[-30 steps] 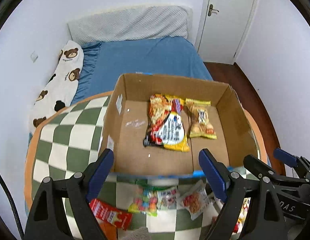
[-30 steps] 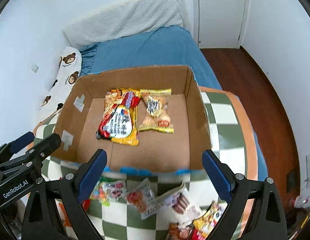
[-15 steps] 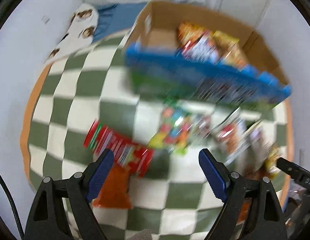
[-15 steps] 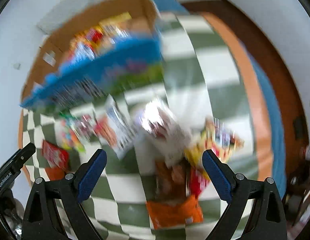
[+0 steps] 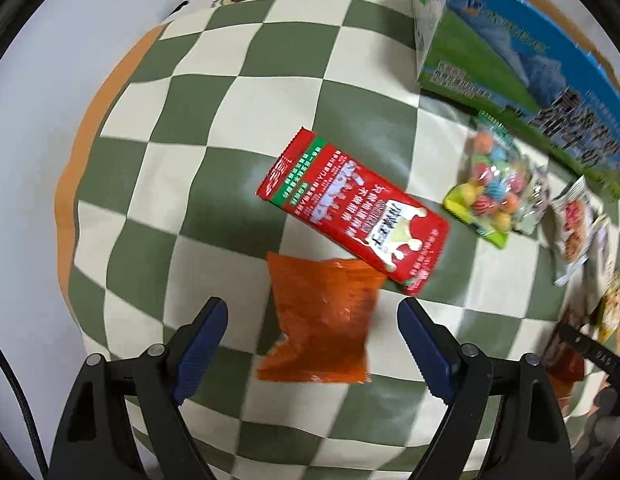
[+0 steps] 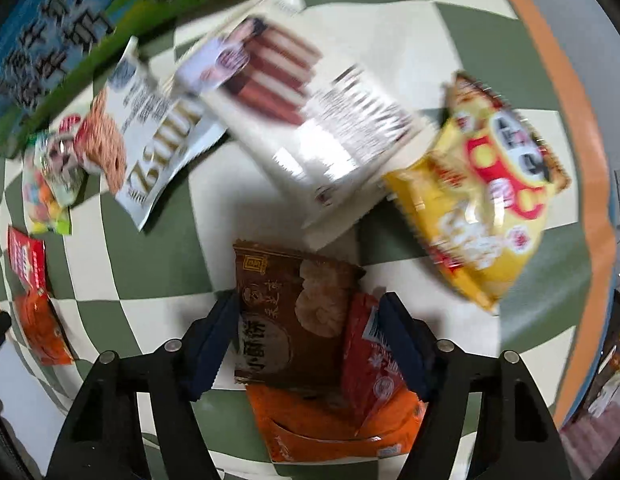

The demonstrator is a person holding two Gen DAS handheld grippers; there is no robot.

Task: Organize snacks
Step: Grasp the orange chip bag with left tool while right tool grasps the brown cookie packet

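Orange foil packet (image 5: 324, 320) lies flat on the checkered worktop (image 5: 181, 120), between the wide-open left hand-held gripper (image 5: 313, 314). Light, crinkly, slippery: pinch a sealed edge. Right hand-held gripper (image 6: 307, 334), also spread, straddles a brown biscuit pack (image 6: 289, 320).

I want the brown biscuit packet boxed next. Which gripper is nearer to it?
Right. The right gripper has its open jaws on either side of the brown biscuit packet. The left gripper is off to its left, over the orange packet.
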